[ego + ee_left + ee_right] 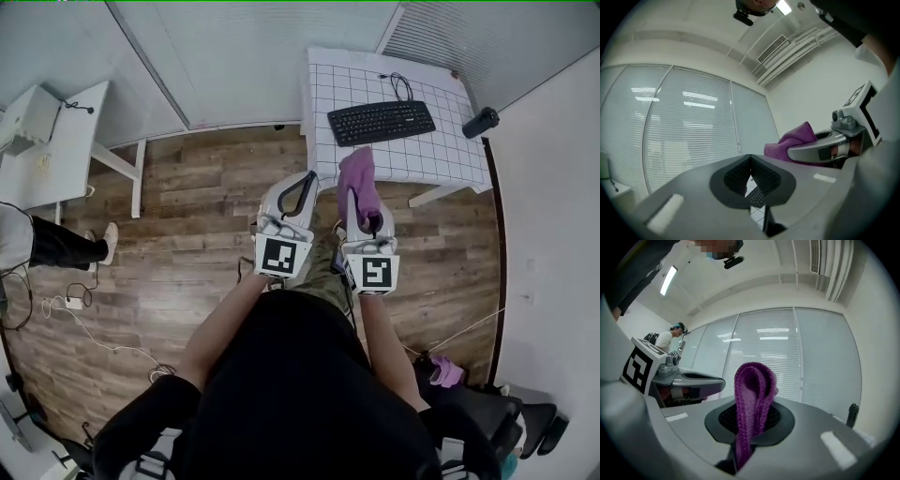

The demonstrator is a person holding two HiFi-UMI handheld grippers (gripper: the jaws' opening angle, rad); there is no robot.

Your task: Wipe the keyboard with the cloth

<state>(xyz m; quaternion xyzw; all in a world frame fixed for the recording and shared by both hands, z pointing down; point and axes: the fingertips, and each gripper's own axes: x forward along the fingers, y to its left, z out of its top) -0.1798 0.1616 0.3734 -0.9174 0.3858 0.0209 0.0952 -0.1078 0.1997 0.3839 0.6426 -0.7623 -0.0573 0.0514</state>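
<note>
A wood-plank floor (187, 206) is seen filling most of the head view, and it is bounded at the top by a glazed wall with lowered blinds (684, 122). On the far side, a white table with a grid-marked top (431, 159) is set into the corner. A plain white desk (66, 141) is placed well apart from it at the left. Beside that desk, the legs of a standing person (56, 246) are caught at the frame's edge.

And there it is: the black keyboard (381, 122) is laid flat on the gridded top, slightly angled. Its cable (401, 86) is looped behind it. It is touched by nothing.

Both grippers are held side by side over the floor, short of the table and pointed toward it. The right gripper (751, 420) is clamped on the purple cloth (750, 399). The cloth is pinched between the pads as a folded loop that stands up above the jaws. From the head view, the cloth (358, 183) is seen just short of the table's near edge, well apart from the keyboard. The left gripper (750, 173) is closed tight, pad against pad, with nothing held.

A dark bottle (480, 122) is stood at the table's right edge, near the keyboard's right end.
</note>
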